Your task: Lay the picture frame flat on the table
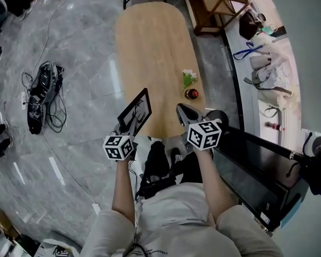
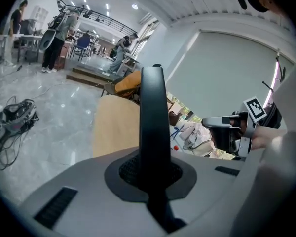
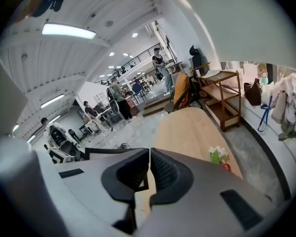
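Containers: one small red pot [image 1: 191, 93] stands on the wooden surface [image 1: 150, 42], right of centre in the head view. It holds one green-and-white plant [image 1: 189, 77].

Task item: one picture frame [image 1: 136, 110], black-edged and tilted, sits at the surface's lower left edge. I cannot tell whether it touches the wood.

Claws counted: two. My left claw [image 1: 126, 128] is clamped on the frame's edge. My right claw [image 1: 183, 111], just right of the frame, is closed with nothing between its jaws.
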{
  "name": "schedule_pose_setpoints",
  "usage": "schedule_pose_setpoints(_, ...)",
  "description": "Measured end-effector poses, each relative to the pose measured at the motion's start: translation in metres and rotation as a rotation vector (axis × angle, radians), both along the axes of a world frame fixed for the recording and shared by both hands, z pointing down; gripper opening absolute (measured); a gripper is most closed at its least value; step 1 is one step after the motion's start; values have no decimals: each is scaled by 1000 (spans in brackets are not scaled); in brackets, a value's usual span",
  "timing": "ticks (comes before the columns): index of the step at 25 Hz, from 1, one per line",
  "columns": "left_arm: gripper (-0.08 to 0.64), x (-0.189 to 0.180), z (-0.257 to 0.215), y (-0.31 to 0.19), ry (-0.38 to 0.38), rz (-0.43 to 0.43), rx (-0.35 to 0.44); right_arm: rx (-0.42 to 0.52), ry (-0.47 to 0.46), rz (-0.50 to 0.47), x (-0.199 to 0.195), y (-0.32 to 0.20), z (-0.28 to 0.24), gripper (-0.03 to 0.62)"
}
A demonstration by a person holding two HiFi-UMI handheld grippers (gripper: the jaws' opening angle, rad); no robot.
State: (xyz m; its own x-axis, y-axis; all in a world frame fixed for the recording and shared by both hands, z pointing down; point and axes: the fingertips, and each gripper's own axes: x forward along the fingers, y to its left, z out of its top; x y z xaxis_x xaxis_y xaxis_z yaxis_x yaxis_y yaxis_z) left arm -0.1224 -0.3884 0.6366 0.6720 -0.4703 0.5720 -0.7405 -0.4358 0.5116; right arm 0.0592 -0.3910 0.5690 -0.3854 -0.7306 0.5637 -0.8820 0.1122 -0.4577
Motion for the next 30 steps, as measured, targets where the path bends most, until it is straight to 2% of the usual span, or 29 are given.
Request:
schedule_pose_setpoints(4, 26, 6, 39, -10, 21, 46, -14, -27, -78, 6, -5, -2, 38, 35)
schedule_pose_setpoints(10, 26, 31, 100, -16, 17, 130, -16, -68, -18, -40, 3, -1, 108, 35)
schedule_pose_setpoints(15, 26, 36, 137, -7, 42, 123, -89, -89, 49, -108, 3, -6, 159, 35)
schedule_pose_setpoints(20, 26, 44, 165, -11, 111, 114, -156, -90, 75, -147, -3, -19, 198, 35)
schedule_pose_setpoints(26, 26, 68, 192, -9, 178, 178, -213, -146, 201, -280, -5, -2, 259, 35)
schedule_pose_setpoints(30, 26, 82, 209, -9, 282, 146, -302, -181, 209, -312, -4, 8, 283, 35)
